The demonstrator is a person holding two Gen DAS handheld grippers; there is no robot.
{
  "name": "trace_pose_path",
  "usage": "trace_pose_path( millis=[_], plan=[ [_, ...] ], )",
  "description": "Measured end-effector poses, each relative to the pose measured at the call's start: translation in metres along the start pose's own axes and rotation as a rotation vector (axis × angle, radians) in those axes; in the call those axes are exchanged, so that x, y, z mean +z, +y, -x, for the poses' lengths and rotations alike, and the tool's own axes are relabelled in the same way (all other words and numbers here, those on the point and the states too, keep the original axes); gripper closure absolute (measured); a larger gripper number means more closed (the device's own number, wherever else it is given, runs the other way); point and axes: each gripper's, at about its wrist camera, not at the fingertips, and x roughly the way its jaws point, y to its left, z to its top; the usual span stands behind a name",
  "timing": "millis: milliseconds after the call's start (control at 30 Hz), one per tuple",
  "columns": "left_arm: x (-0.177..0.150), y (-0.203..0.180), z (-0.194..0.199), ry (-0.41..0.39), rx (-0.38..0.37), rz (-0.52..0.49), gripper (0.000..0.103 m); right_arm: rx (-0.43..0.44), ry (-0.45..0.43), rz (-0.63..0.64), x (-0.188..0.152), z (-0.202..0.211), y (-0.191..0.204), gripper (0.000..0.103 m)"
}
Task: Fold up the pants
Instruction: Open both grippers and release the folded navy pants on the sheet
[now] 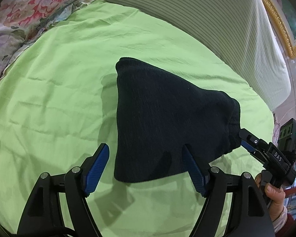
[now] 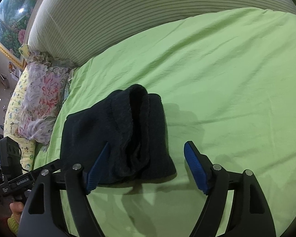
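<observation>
The dark pants (image 1: 167, 118) lie on the green bed sheet (image 1: 59, 98), already folded into a small thick bundle. They look close to done, so I think only a last pat or a small tidy is left.

The left tool (image 1: 146, 167) is spread wide and holds nothing. The near edge of the bundle sits between its two blue fingers (image 1: 97, 167), so the pants are straight ahead of it and very close. One finger seems to rest on or just over the cloth, but I cannot tell if it really touches.

The right tool (image 2: 148, 165) is spread wide too and grips nothing. From its side the pants (image 2: 116, 138) lie ahead and a little to the left. Its left finger is on or over the near edge of the bundle, and its right finger (image 2: 195, 167) is over bare sheet (image 2: 227, 79). The open, rolled end of the cloth faces this tool.

In the left camera, the tip of the right tool (image 1: 246, 138) is right at the right-hand end of the bundle.

Both tools are about as near as each other, one at each of two sides of the bundle. Closing on an edge now could pull the layers apart, I think.

A flowered pillow (image 2: 41, 102) lies well away at the side of the bed.
</observation>
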Motion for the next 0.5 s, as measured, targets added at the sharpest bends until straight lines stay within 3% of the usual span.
trace_pose_path(
  millis=[200,500],
  plan=[
    [-0.010,-0.003,0.008,-0.022,0.039,-0.021,0.025,-0.003,-0.007,0.035,-0.007,0.005,0.010,0.023],
    [-0.029,-0.010,0.029,-0.118,0.127,-0.073,0.024,-0.021,-0.063,0.173,-0.019,0.017,0.034,0.015]
  ],
)
